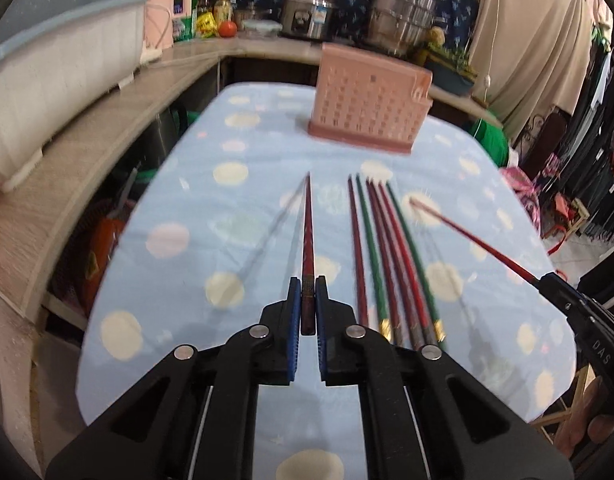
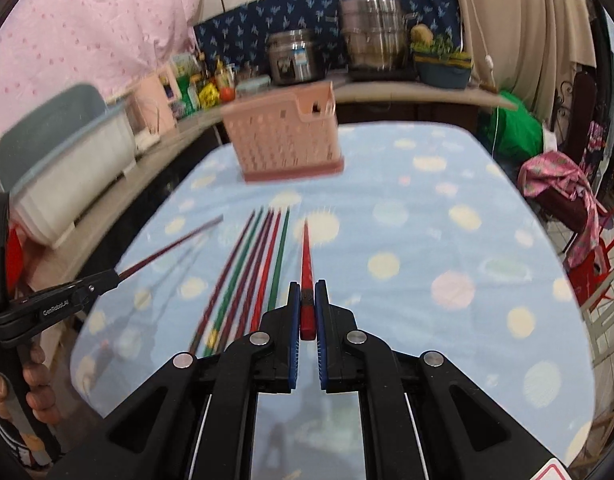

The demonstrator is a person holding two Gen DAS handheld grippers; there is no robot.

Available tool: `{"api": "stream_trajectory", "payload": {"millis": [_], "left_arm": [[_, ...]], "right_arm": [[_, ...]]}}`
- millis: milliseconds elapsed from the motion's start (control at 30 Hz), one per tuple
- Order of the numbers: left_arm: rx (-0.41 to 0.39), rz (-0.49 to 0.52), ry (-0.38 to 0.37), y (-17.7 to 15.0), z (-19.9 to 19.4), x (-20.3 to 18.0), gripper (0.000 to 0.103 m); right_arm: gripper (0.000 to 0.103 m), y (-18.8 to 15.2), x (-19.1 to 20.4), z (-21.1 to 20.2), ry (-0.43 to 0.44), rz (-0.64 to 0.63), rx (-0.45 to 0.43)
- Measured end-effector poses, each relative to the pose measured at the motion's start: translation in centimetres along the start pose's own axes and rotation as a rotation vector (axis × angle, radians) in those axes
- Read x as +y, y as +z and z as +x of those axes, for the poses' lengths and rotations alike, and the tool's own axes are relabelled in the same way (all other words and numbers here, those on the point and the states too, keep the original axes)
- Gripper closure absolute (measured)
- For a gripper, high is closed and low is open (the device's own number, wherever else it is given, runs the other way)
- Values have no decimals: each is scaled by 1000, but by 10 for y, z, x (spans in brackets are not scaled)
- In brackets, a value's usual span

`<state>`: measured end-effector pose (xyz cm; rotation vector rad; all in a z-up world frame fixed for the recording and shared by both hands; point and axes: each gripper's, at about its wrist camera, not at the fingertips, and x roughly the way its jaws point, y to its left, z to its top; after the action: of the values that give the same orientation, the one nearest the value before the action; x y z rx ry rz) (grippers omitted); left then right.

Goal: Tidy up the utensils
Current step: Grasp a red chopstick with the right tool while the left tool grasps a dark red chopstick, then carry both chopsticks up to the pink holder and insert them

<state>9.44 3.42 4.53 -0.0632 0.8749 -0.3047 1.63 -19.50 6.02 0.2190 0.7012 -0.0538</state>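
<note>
The job is only starting. The pink holder (image 2: 289, 140) stands at the far end of the table (image 2: 447, 240), and I cannot see any chopstick inside it, though the picture is blurry there.

Each tool holds one chopstick up off the table. The left gripper (image 1: 307, 304) has its jaws squeezed almost together on the thick end of a dark red chopstick (image 1: 307, 240). Its thin tip points toward the holder. The right gripper (image 2: 307, 304) is squeezed the same narrow way on the thick end of a bright red chopstick (image 2: 307, 256), which points the same way.

Between the two tools, a row of chopsticks (image 1: 381, 252) lies flat on the blue spotted cloth, side by side and touching or nearly touching. They are near the front of the table, well apart from the holder.

Now the counting. I count six in the row: two green and four red or dark red ones. The blur makes it hard to be sure. Add the two in the tools and that makes about eight chopsticks. There is one holder and there are two tools.

So none look put away yet. I think the two lifted ones go into the holder next, and then the row on the cloth is left to do
</note>
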Motion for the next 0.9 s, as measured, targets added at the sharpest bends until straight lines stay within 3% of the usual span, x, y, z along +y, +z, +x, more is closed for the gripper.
{"api": "stream_trajectory", "payload": {"millis": [233,567,900], "left_arm": [[-134,26,-5,84,-32,-2,96],[-254,75,14,196,-34,-29,96],[-498,58,-22,300,-59,-62,96]], "right_arm": [[96,86,-20,-14,26,19,-112],[96,200,-31,-2,80,43,-236],[96,310,-17,9,127,75,-455]]}}
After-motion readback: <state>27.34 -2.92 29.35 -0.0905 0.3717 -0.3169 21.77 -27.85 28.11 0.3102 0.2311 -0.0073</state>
